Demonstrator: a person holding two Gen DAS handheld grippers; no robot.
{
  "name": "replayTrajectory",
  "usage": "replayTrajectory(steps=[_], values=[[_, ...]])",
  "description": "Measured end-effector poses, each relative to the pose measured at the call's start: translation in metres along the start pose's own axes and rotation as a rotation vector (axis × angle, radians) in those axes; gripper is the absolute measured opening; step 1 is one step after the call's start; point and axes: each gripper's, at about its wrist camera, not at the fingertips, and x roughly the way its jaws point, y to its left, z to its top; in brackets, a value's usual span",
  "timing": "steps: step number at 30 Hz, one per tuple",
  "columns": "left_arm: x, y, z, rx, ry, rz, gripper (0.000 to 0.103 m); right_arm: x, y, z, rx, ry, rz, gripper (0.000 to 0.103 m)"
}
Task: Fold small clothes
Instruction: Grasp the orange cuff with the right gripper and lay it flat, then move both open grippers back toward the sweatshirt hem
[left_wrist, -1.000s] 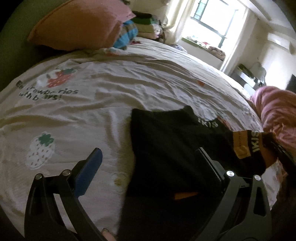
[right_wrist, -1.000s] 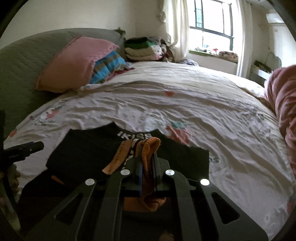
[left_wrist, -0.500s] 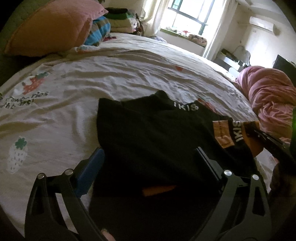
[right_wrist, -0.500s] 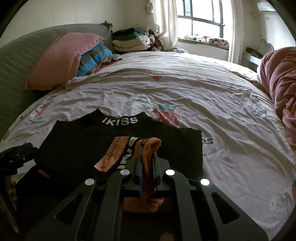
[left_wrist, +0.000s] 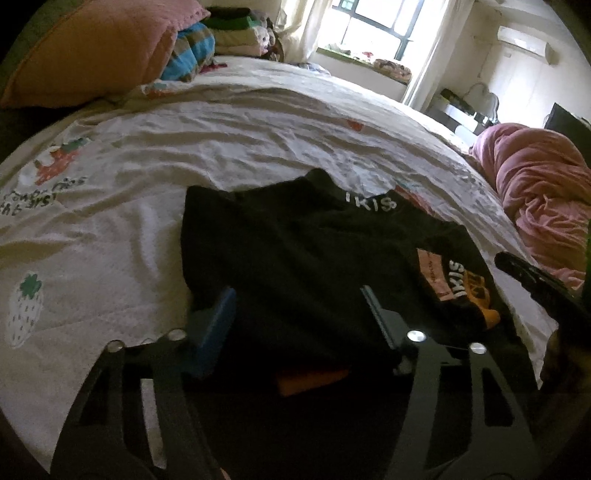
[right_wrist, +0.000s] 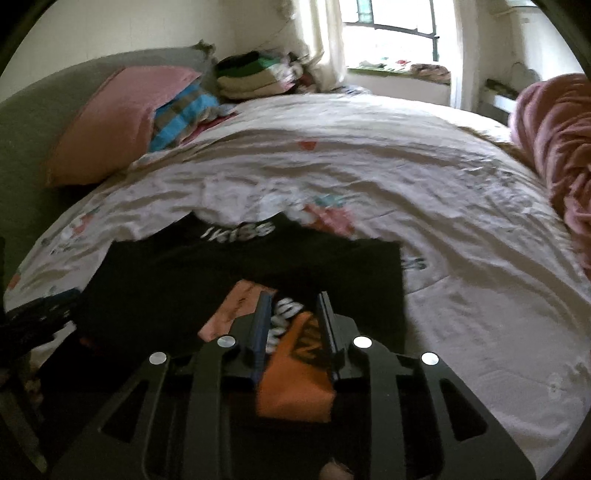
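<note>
Since a second ago, right gripper (right_wrist: 291, 314) jaws are opening off the orange cuff (right_wrist: 295, 380).
Left gripper (left_wrist: 295, 314), half spread, is closing astride the black garment (left_wrist: 295, 251); folding unfinished.

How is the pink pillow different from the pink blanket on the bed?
The pink pillow is smooth and flat-sided; the pink blanket is bunched into a wrinkly heap. The pillow leans against the grey headboard at the left; the blanket lies at the right edge of the bed. The pillow looks paler, the blanket a deeper rose. Both are pink, soft bedding.
</note>
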Motion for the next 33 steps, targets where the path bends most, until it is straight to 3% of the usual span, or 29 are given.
replayTrajectory(steps=[5,11,15,19,22,25,28,30,33], values=[[0.021,0.012,-0.007,-0.043,0.11,0.011,0.052,0.008,0.032,-0.006,-0.074,0.053,0.078,0.033],[0.021,0.011,-0.011,-0.022,0.118,0.023,0.051,0.017,0.069,-0.012,-0.161,0.102,0.163,0.036],[0.021,0.014,-0.011,-0.025,0.119,0.017,0.051,0.024,0.078,-0.016,-0.194,0.125,0.158,0.041],[0.021,0.014,-0.01,-0.027,0.119,0.013,0.051,0.041,0.06,-0.026,-0.192,0.201,0.019,0.039],[0.021,0.014,-0.01,-0.026,0.12,0.012,0.051,0.046,0.033,-0.029,-0.057,0.223,0.103,0.035],[0.021,0.014,-0.01,-0.029,0.119,0.012,0.051,0.044,0.032,-0.03,-0.051,0.218,0.091,0.031],[0.019,0.014,-0.012,-0.031,0.114,0.012,0.051,0.04,0.039,-0.031,-0.067,0.201,0.076,0.034],[0.019,0.014,-0.012,-0.032,0.112,0.013,0.051,0.037,0.041,-0.03,-0.06,0.188,0.085,0.043],[0.018,0.014,-0.012,-0.032,0.111,0.012,0.051,0.033,0.045,-0.029,-0.068,0.174,0.088,0.046]])
